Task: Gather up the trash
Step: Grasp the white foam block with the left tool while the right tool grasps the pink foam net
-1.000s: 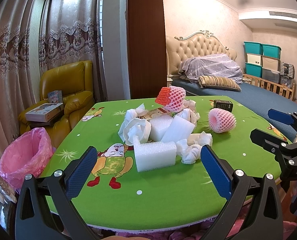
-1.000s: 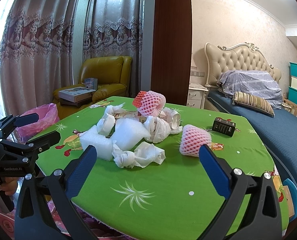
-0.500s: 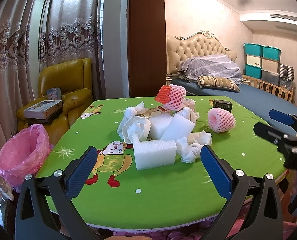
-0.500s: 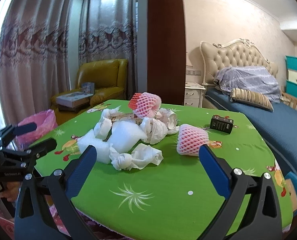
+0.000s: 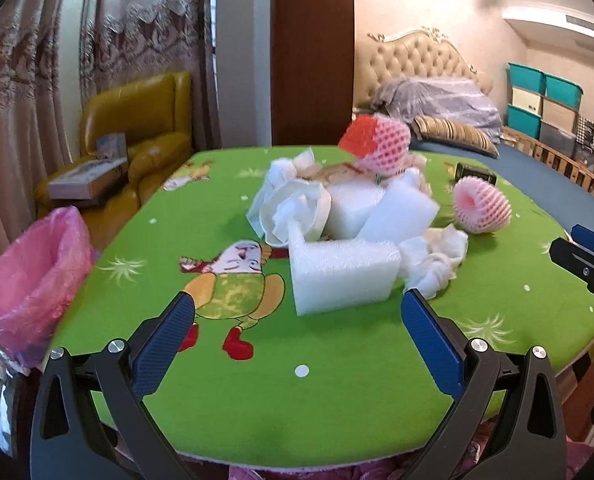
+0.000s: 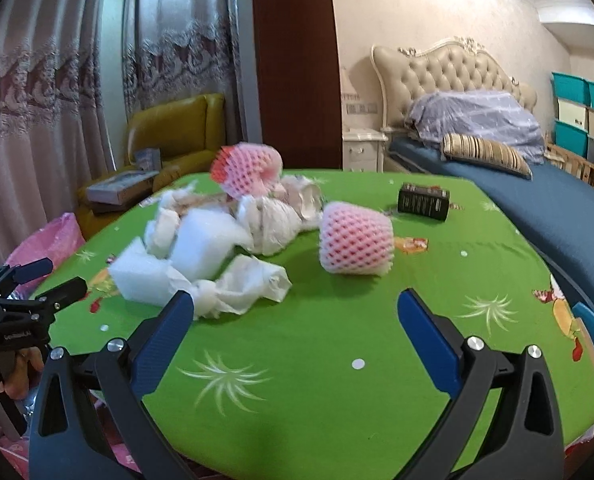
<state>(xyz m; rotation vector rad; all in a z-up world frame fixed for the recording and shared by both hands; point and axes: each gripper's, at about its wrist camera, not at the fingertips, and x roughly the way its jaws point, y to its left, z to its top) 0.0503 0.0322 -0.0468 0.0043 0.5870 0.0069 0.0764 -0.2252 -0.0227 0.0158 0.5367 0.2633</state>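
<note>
The trash is lying in a pile near the middle of the bench [image 5: 337, 400]. The nearest foam block [image 5: 343, 278] is probably very light and a little springy, so holding it across its short sides seems best. The tissue wad [image 6: 243, 286] is soft and will crush. The left tongs [image 5: 297, 338] are standing wide open, holding nothing, low over the near edge. The right tongs [image 6: 295, 332] are also wide and empty, pointing between the tissue and the pink foam net [image 6: 355, 240]. The pink bin bag [image 5: 33, 276] is waiting beside the left edge.
</note>
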